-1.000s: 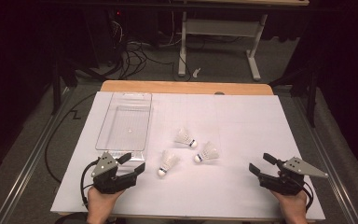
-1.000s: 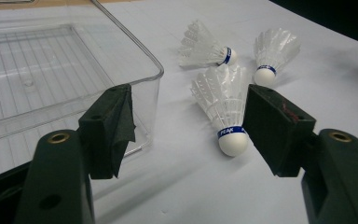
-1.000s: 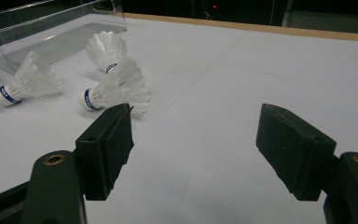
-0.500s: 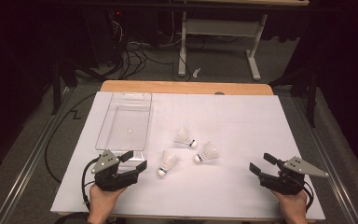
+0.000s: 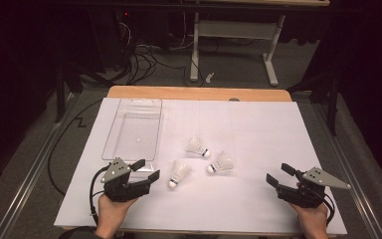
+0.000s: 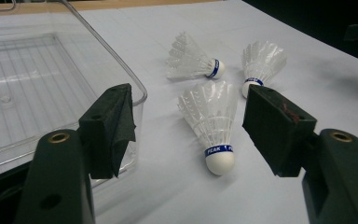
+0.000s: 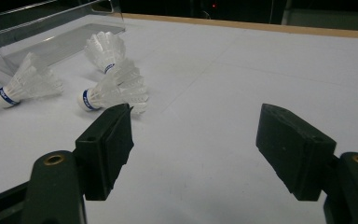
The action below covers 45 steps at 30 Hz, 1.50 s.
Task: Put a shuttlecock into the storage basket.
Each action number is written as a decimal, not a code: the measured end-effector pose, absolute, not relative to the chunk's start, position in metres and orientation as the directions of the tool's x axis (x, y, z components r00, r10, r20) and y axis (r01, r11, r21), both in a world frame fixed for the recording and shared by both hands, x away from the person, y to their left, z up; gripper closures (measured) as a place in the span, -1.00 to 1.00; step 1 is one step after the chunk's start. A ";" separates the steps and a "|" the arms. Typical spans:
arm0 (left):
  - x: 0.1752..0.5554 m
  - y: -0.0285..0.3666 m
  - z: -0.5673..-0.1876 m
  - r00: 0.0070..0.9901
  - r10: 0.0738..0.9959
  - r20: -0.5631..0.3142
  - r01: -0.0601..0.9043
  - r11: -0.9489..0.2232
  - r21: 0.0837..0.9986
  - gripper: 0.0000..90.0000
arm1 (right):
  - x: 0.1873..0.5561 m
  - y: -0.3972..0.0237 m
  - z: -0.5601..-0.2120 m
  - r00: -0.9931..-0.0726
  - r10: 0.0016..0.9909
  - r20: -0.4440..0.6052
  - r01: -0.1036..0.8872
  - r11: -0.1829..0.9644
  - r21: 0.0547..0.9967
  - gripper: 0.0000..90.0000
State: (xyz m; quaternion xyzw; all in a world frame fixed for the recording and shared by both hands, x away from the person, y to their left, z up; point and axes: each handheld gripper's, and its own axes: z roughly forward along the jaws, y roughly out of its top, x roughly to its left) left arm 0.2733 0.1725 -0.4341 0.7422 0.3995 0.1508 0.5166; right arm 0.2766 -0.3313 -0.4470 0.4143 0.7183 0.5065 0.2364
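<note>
We see nearest shuttlecock [image 6: 213, 126] lying between spread left gripper [image 6: 189, 130] fingers, untouched; right gripper [image 7: 205, 149] fingers spread too; white counter [image 5: 258, 129], dark room.

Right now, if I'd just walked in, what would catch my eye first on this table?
Three white feathered shuttlecocks lie clustered mid-table on the white sheet, the nearest just ahead of the open left gripper. Beside them, toward the left, sits an empty clear plastic tray. The right gripper waits open at the near right.
</note>
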 end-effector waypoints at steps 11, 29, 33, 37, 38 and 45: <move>0.277 0.167 -0.431 0.647 0.740 -0.185 0.433 -0.156 0.888 -0.24 | 0.277 -0.332 -0.447 -0.546 0.834 0.079 0.354 0.145 0.924 -0.39; 0.284 0.158 -0.428 0.662 0.722 -0.203 0.437 -0.151 0.887 -0.24 | 0.276 -0.331 -0.447 -0.547 0.834 0.077 0.352 0.145 0.925 -0.39; 0.286 0.155 -0.427 0.666 0.715 -0.212 0.437 -0.143 0.888 -0.23 | 0.276 -0.331 -0.447 -0.547 0.833 0.079 0.352 0.144 0.925 -0.39; 0.287 0.153 -0.426 0.669 0.711 -0.214 0.438 -0.145 0.887 -0.24 | 0.276 -0.331 -0.447 -0.547 0.833 0.079 0.353 0.143 0.925 -0.39; 0.287 0.152 -0.426 0.672 0.710 -0.212 0.436 -0.148 0.888 -0.23 | 0.276 -0.331 -0.447 -0.547 0.833 0.080 0.353 0.143 0.925 -0.39; 0.290 0.147 -0.424 0.675 0.709 -0.205 0.430 -0.151 0.890 -0.23 | 0.276 -0.331 -0.447 -0.547 0.833 0.080 0.352 0.142 0.925 -0.39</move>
